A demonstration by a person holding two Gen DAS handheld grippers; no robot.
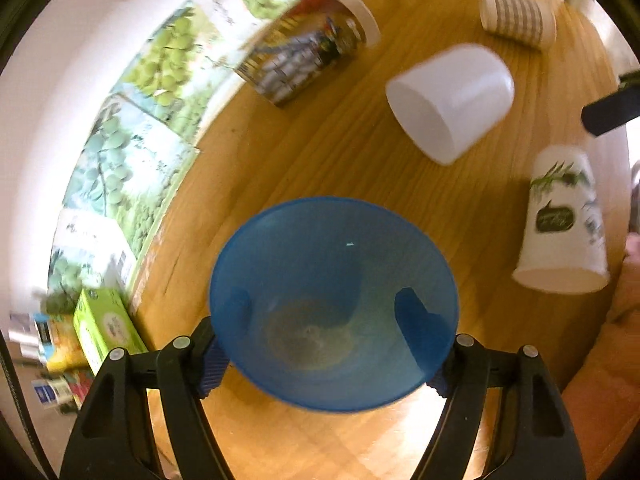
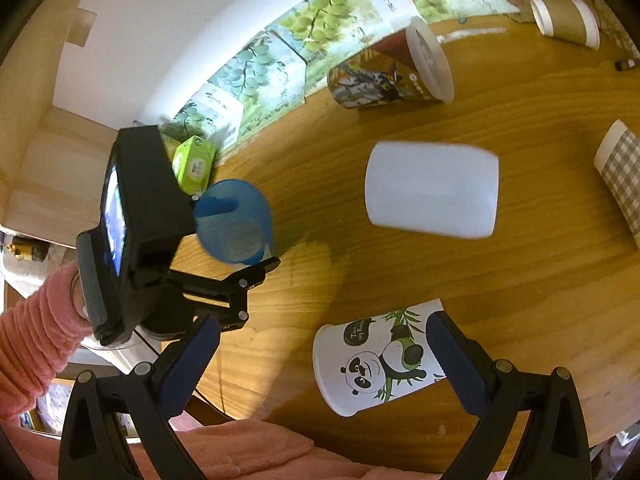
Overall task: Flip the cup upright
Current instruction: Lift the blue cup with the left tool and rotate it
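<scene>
My left gripper [image 1: 326, 320] is shut on a translucent blue cup [image 1: 334, 264], held above the wooden table with its open mouth facing the camera. In the right wrist view the blue cup [image 2: 234, 222] shows tilted in the left gripper [image 2: 240, 236] over the table's left side. My right gripper [image 2: 324, 356] is open, its fingers on either side of a white panda paper cup [image 2: 376, 360] lying on its side. That panda cup [image 1: 562, 224] also shows at the right in the left wrist view.
A white plastic cup [image 2: 432, 190] lies on its side mid-table. A printed cup [image 2: 390, 74], a checked cup [image 2: 622, 170] and a brown cup [image 2: 566, 20] lie further back. Grape-printed boxes [image 2: 280, 64] line the table's [image 2: 480, 280] far edge; a green box [image 2: 194, 164] stands at the left.
</scene>
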